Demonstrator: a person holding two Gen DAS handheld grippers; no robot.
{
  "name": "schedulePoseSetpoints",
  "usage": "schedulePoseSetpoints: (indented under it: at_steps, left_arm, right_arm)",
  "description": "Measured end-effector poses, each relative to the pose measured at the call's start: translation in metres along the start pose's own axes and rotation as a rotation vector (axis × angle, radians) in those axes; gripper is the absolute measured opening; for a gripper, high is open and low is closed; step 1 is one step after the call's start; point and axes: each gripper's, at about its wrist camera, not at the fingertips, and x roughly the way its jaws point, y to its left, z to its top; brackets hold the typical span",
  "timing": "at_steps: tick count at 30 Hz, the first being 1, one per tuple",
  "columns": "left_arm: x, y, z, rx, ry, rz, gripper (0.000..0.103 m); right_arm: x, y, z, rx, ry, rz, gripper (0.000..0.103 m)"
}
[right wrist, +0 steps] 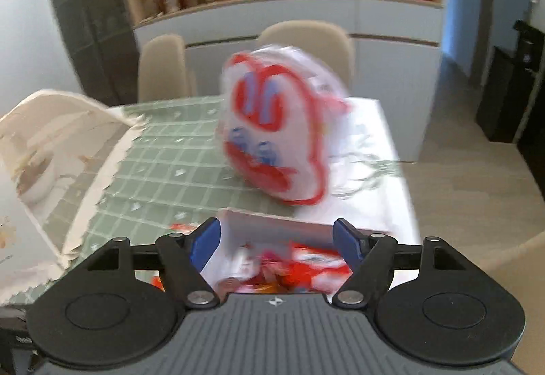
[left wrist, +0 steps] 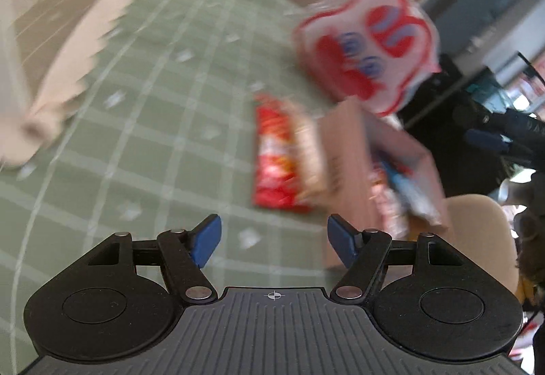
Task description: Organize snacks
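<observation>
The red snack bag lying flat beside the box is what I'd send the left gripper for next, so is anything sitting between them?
Nothing visible. The left gripper is open and empty, and only bare green checked tablecloth lies between it and the red snack bag. The cardboard box touches the bag's right side, which may crowd that finger.

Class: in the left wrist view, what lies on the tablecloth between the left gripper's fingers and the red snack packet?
Only bare green checked tablecloth lies between the left gripper and the red snack packet.
</observation>
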Motion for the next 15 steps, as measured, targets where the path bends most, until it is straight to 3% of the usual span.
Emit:
schedulePoseSetpoints:
  at_steps: [3, 5, 6, 10, 15]
  left_arm:
    - [-0.012, 0.025, -0.013, -0.05, 0.009, -0.001, 0.074]
    - [-0.019, 0.034, -0.02, -0.058, 0.019, -0.001, 0.074]
    - [-0.023, 0.037, -0.023, -0.057, 0.022, 0.001, 0.074]
    - [-0.035, 0.052, -0.032, -0.071, 0.023, -0.004, 0.074]
    - [-0.047, 0.074, -0.035, -0.115, -0.001, -0.002, 0.074]
  right_arm:
    - [0.028, 0.041, -0.004, -0.038, 0.084, 0.062, 0.071]
    - [0.053, 0.072, -0.009, -0.08, 0.156, 0.067, 0.044]
    - [0.067, 0.086, -0.01, -0.104, 0.194, 0.071, 0.042]
    - [0.118, 0.121, -0.012, -0.151, 0.308, 0.032, 0.041]
    - [0.16, 0.128, -0.01, -0.155, 0.401, -0.051, 0.04]
